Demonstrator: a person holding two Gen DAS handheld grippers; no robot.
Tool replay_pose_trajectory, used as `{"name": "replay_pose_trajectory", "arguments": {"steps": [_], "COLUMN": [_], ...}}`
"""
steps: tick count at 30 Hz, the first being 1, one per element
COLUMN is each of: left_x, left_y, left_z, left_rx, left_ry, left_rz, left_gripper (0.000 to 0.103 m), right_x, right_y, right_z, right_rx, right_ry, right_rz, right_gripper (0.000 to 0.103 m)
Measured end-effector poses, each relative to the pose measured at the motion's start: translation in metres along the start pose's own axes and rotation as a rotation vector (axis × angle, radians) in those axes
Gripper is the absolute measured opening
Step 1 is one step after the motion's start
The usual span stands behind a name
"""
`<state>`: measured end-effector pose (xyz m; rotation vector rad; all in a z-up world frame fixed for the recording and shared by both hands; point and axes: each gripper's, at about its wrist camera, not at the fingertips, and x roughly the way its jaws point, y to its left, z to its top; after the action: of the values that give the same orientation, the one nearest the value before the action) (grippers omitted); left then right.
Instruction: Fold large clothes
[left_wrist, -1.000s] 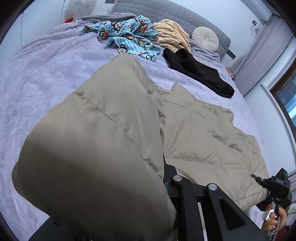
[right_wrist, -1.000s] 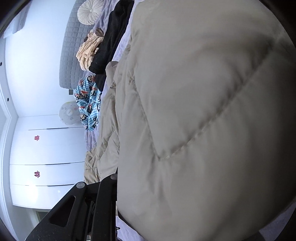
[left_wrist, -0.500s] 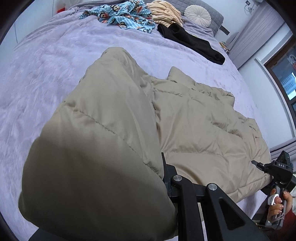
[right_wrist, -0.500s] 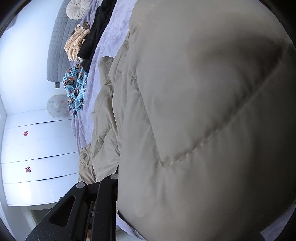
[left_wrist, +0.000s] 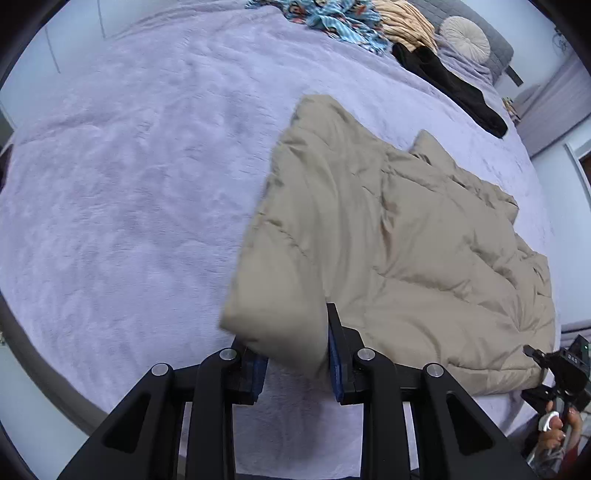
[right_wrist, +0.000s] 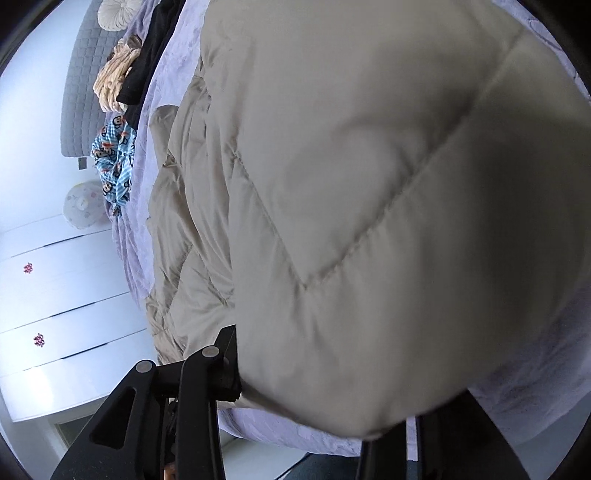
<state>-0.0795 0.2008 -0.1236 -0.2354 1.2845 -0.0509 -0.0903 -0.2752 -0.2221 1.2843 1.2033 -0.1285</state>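
Left gripper (left_wrist: 297, 354) now parted, jacket (left_wrist: 399, 251) corner loose between pads, lower centre, previously clamped; right gripper (right_wrist: 314, 384) still clamping jacket, bed (left_wrist: 129, 166) beneath.

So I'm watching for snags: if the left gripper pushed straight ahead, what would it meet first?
The beige puffer coat: its corner already sits between the open fingers of the left gripper, so it would bunch up right away.

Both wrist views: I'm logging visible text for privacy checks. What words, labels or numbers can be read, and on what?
"DAS", uncertain, small white letters on the black right tool.
Pink marks on the white wardrobe doors: too small to read.
Nothing else legible.
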Motion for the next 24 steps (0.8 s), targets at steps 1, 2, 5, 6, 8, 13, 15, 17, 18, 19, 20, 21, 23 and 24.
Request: {"name": "replay_pose_trajectory", "arguments": {"steps": [1, 2, 5, 6, 8, 13, 15, 17, 18, 19, 20, 21, 23, 24], "left_x": [-0.009, -0.017, -0.037, -0.038, -0.029, 0.039, 0.054, 0.052, 0.048, 0.043, 0.037, 0.031, 0.017, 0.011], "left_y": [0.005, 0.01, 0.025, 0.026, 0.023, 0.01, 0.017, 0.023, 0.024, 0.024, 0.024, 0.023, 0.019, 0.016], "left_z": [-0.002, -0.004, -0.004, -0.002, 0.002, -0.002, -0.004, -0.006, -0.007, -0.007, -0.008, -0.009, -0.01, -0.011], "left_rx": [-0.008, -0.02, -0.067, -0.073, -0.062, 0.036, 0.013, -0.018, -0.027, -0.034, -0.038, -0.038, -0.031, -0.024], "left_ry": [-0.029, -0.055, -0.136, -0.138, -0.116, 0.045, 0.103, 0.112, 0.109, 0.104, 0.099, 0.095, 0.081, 0.068], "left_rz": [0.042, 0.077, 0.12, 0.107, 0.08, 0.205, 0.204, 0.206, 0.204, 0.203, 0.205, 0.207, 0.208, 0.208], "left_gripper": [0.029, 0.029, 0.029, 0.029, 0.029, 0.029, 0.029, 0.029, 0.029, 0.029, 0.029, 0.029, 0.029, 0.029], "right_x": [-0.003, -0.006, -0.014, -0.017, -0.018, -0.029, -0.042, -0.05, -0.051, -0.049, -0.049, -0.048, -0.049, -0.054], "right_y": [0.005, 0.011, 0.03, 0.037, 0.055, 0.064, 0.058, 0.05, 0.049, 0.047, 0.042, 0.035, 0.025, 0.019], "right_z": [0.0, -0.001, -0.01, -0.014, -0.026, -0.066, -0.075, -0.075, -0.069, -0.061, -0.055, -0.049, -0.043, -0.04], "right_rx": [-0.016, -0.039, -0.138, -0.182, -0.297, -0.493, -0.509, -0.48, -0.46, -0.441, -0.421, -0.385, -0.304, -0.278], "right_ry": [0.003, 0.004, -0.002, 0.002, 0.042, 0.125, 0.068, -0.014, -0.057, -0.092, -0.103, -0.1, -0.084, -0.086], "right_rz": [-0.016, -0.034, -0.091, -0.107, -0.11, -0.089, -0.12, -0.162, -0.207, -0.265, -0.311, -0.341, -0.304, -0.28], "right_gripper": [0.042, 0.042, 0.042, 0.042, 0.042, 0.042, 0.042, 0.042, 0.042, 0.042, 0.042, 0.042, 0.042, 0.042]}}
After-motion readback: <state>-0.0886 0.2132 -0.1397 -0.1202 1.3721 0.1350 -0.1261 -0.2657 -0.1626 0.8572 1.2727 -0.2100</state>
